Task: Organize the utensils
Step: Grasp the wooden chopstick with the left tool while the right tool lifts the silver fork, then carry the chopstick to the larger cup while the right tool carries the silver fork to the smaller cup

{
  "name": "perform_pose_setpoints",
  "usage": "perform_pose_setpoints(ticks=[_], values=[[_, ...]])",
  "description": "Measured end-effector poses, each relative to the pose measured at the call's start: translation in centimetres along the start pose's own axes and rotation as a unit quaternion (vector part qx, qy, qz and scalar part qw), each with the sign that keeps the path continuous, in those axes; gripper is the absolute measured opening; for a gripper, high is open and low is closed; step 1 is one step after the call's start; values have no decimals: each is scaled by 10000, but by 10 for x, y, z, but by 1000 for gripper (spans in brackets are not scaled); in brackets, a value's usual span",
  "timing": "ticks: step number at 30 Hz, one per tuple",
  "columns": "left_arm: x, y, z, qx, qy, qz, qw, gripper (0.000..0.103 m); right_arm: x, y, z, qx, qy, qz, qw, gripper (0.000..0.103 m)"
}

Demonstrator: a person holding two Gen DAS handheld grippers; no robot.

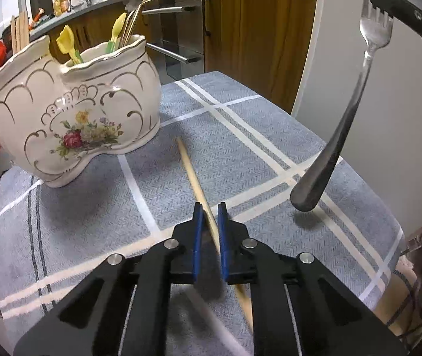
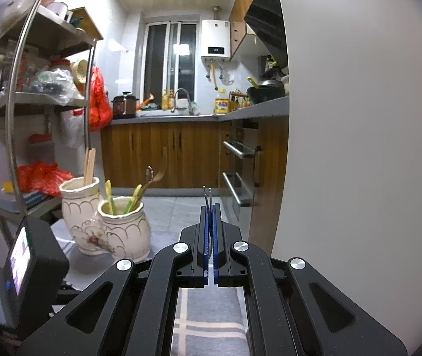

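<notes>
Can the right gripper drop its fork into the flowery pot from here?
Probably yes. The right gripper is shut on the fork, held in the air above the cloth, and nothing stands between it and the pot, whose open top has room left.

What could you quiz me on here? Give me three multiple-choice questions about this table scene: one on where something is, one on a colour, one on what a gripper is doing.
1. Where does the wooden chopstick lie?
A. On the grey checked cloth
B. Inside the ceramic holder
C. On the kitchen counter

2. What colour are the pads on the left gripper's fingers?
A. Red
B. Blue
C. Yellow

3. What is the right gripper doing?
A. Standing wide open over the table
B. Pressing on the holder's rim
C. Gripping a metal fork by its tines

Answers:
1. A, since the stick rests flat on the cloth, beside the ceramic holder.
2. B, as both pads show blue in the left wrist view.
3. C, as the tines sit between the shut fingers and the handle hangs in the air above the cloth.
</notes>
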State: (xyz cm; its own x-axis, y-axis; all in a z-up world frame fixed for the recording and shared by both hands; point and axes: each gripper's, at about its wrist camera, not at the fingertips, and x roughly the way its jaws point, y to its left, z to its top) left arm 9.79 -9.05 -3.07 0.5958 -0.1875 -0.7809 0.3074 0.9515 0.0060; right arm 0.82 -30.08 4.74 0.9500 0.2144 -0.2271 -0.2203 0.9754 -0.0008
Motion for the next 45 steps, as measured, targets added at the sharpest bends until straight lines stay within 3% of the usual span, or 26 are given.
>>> perform_pose_setpoints(ticks=[5,10,13,17,21,26,34,42,45], values=[[-12,11,-5,46,-130,-167,9998,6,-3,1,0,26,-71,49,10000,3],[-42,26,-12,45,-717,-405,9966,6,-6,3,1,26,-167,80,9998,3],[-64,39,-19,-48,-1261,-670,9897,6,-8,7,1,-3,-243,120,9996,3],[-88,50,-28,23,-1948,-380,9801,6,-9,17,2,-108,-287,159,9994,3],[-117,67,-36,-55,-2689,-210,9629,6,-7,27,6,-194,-267,155,9993,3],[-142,90,-29,-210,-3245,-88,9456,6,-2,44,20,-380,-339,186,9985,3],[-153,128,16,-381,-3631,-259,9306,6,27,66,59,-396,-552,241,9974,3],[-130,175,70,-863,-3809,-637,9184,6,59,78,90,-209,-752,337,9964,3],[-120,185,82,-1008,-3885,-624,9138,6,72,81,98,-185,-878,239,9957,3]])
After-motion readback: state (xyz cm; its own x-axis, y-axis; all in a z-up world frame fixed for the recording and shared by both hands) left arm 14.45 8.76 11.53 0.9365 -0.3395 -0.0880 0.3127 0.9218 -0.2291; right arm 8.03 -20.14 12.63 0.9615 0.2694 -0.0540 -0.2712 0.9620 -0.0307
